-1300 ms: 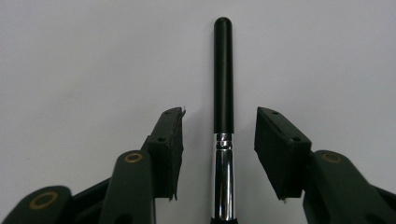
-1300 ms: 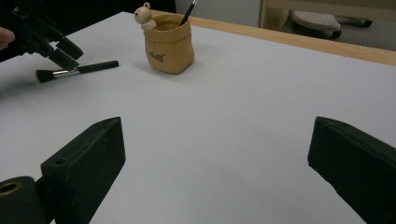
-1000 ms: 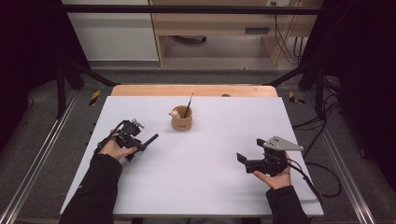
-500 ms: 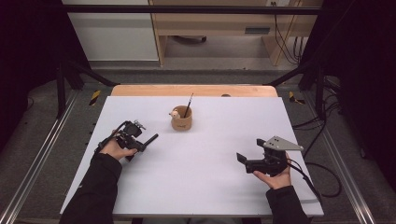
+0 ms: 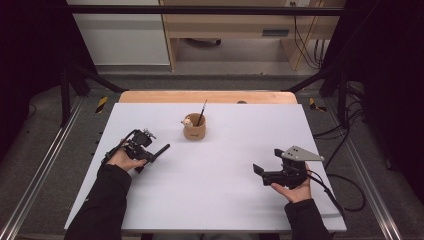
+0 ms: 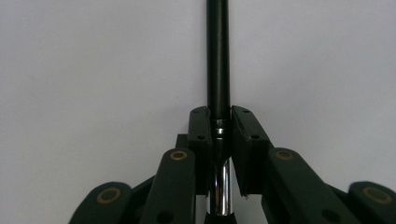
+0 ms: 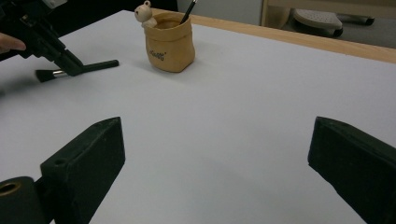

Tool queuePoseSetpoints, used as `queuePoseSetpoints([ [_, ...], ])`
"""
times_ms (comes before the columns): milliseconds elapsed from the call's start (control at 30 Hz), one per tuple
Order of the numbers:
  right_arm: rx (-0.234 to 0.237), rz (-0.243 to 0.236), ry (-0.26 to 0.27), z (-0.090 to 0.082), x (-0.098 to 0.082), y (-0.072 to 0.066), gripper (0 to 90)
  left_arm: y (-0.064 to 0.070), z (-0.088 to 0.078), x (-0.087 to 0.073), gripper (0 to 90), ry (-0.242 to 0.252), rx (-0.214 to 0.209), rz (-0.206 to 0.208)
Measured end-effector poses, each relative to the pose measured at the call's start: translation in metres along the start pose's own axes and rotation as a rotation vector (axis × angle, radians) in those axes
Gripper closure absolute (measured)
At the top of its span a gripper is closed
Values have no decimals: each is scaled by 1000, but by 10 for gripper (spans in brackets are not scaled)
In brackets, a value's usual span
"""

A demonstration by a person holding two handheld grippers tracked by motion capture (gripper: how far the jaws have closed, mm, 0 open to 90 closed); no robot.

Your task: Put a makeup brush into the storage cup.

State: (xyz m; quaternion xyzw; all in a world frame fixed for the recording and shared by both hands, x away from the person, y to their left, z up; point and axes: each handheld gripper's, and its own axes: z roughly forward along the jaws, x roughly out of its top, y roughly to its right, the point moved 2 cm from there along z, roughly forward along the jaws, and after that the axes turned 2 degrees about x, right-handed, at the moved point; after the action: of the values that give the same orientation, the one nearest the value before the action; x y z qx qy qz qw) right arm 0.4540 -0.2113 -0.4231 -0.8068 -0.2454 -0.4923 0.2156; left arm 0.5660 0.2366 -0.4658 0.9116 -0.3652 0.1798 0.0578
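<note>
left tool (image 5: 150,152) – I clamp the makeup brush (image 6: 218,56) at its ferrule, left of the bear pot (image 5: 194,129) | right tool (image 5: 260,170) – open, empty | risk – brush pivots, off-centre grip

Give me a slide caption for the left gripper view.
Left gripper shut on a black-handled brush at its silver ferrule, above the white table.

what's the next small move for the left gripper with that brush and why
Probably lift it straight up a little. The left gripper has just been closing, and its fingers now flank the brush at the silver ferrule while it lies flat on the table. The tan holder, already holding another brush, stands apart, so clearing the surface likely comes first.
</note>
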Motion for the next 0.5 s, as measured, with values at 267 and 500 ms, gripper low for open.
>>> queuePoseSetpoints([
  [267,0,-2,-1,1,0,0,45,0,-1,0,785,-1,0,17],
  [500,0,-1,1,0,0,0,45,3,-7,-1,785,15,1,38],
])
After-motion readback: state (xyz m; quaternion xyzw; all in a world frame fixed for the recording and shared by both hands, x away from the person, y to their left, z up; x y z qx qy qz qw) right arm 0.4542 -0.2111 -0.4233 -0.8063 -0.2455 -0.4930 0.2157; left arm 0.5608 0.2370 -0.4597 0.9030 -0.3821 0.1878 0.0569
